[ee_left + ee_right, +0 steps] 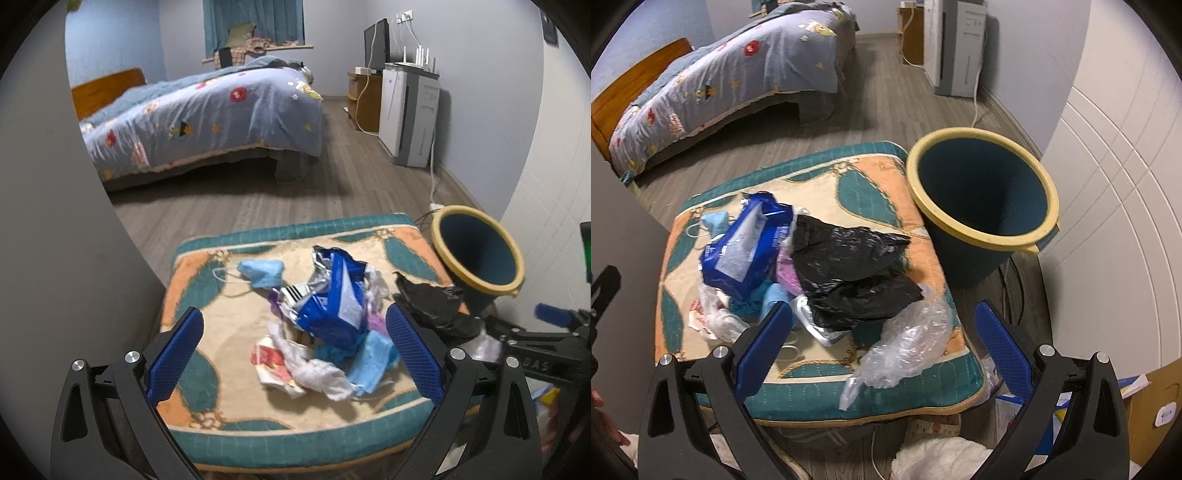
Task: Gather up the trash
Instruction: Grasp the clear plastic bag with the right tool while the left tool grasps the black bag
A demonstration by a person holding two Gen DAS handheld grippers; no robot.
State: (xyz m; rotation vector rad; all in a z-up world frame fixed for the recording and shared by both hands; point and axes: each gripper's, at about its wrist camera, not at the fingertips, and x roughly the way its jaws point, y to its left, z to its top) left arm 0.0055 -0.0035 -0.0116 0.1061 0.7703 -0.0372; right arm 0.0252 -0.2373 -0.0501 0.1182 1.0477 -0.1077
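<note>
Two grippers spread wide over a trash pile on a cushion

Both jaws stand apart, nothing clamped.

Left wrist view: left gripper (pixel 295 354) hovers over the cushion (pixel 229 317), fingers wide. Beyond the left finger tip, a blue face mask (pixel 264 272) lies flat with its ear loops trailing left. Between the fingers, ahead, a crumpled blue snack bag (pixel 332 295) sits on top of the pile. Nearer, between the fingers, a red-and-white wrapper (pixel 271 363), then white tissue (pixel 317 373), then a second blue mask (pixel 369 365) just beside the right finger. Past the right finger tip, a black plastic bag (pixel 432 306) lies at the cushion's right edge. Outside the right finger, a dark teal bin (pixel 480 251) with a yellow rim stands beside the cushion, its mouth tilted toward the camera in this view. The right gripper's frame shows at far right. A bed (pixel 207 114) is well beyond.

Right wrist view: right gripper (pixel 886 350) hovers at the cushion's (pixel 871 391) near right corner, fingers wide. Ahead of the left finger, the snack bag (pixel 746 243) and a clear wrapper (pixel 716 314) beneath it. Between the fingers, the black bag (pixel 849 266) ahead, touching the snack bag. Nearer, crinkled clear plastic (pixel 908 343) drapes over the cushion's front edge. Ahead of the right finger, the bin (pixel 982 199) stands just beside the cushion; no trash can be seen inside it.
</note>
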